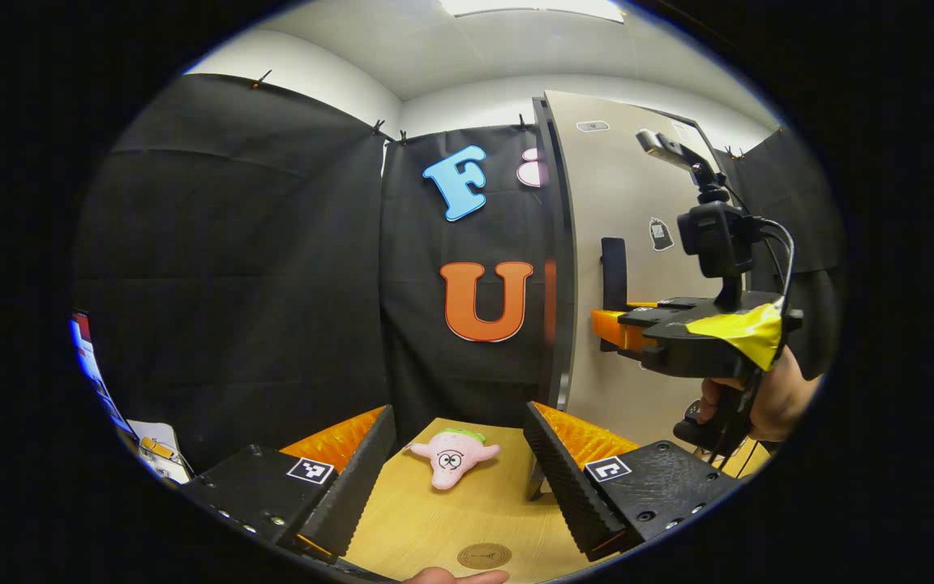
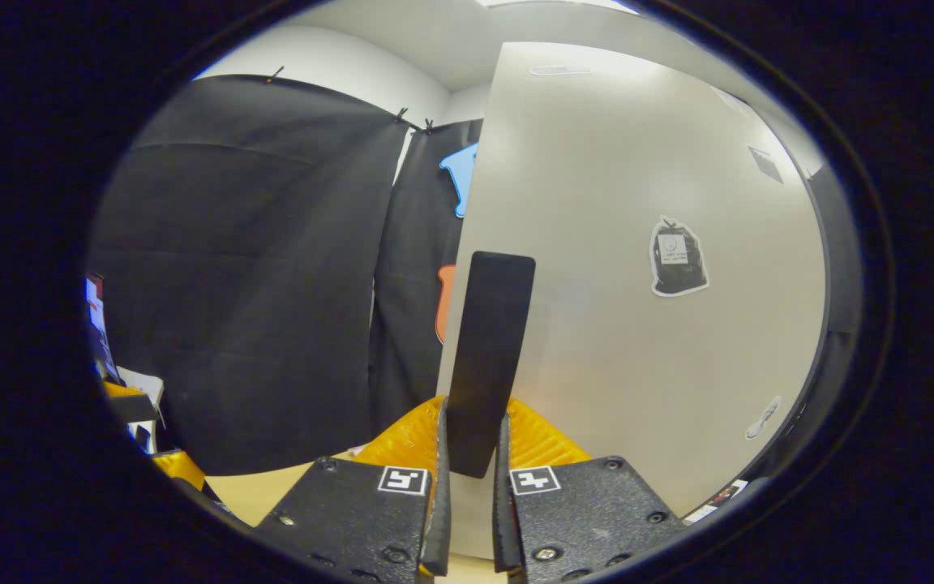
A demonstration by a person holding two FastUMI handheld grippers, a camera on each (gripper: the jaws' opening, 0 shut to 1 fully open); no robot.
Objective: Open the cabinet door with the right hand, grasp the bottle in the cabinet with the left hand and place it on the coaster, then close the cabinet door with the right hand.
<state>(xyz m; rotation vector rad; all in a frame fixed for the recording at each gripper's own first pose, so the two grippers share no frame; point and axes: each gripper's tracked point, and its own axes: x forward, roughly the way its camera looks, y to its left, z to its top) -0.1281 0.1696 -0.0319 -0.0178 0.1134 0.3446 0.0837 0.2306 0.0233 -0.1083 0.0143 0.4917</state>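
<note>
The pale cabinet door (image 1: 637, 195) stands upright on the right of the left gripper view, its dark edge turned toward me. Its black vertical handle (image 1: 614, 272) sits between the fingers of my right gripper (image 1: 617, 324), which a hand (image 1: 775, 397) holds. In the right gripper view, my right gripper (image 2: 473, 438) is shut on that handle (image 2: 491, 341), with the door (image 2: 637, 365) just behind. My left gripper (image 1: 459, 414) hangs open over the wooden table (image 1: 418, 519), holding nothing. A round brown coaster (image 1: 484, 556) lies on the table near its fingers. The bottle is hidden.
A pink plush toy (image 1: 451, 456) lies on the table between the left gripper's fingers, beyond the coaster. A fingertip (image 1: 455, 577) shows at the bottom edge. A screen and papers (image 1: 90, 365) stand far left. A sticker (image 2: 676, 255) marks the door face.
</note>
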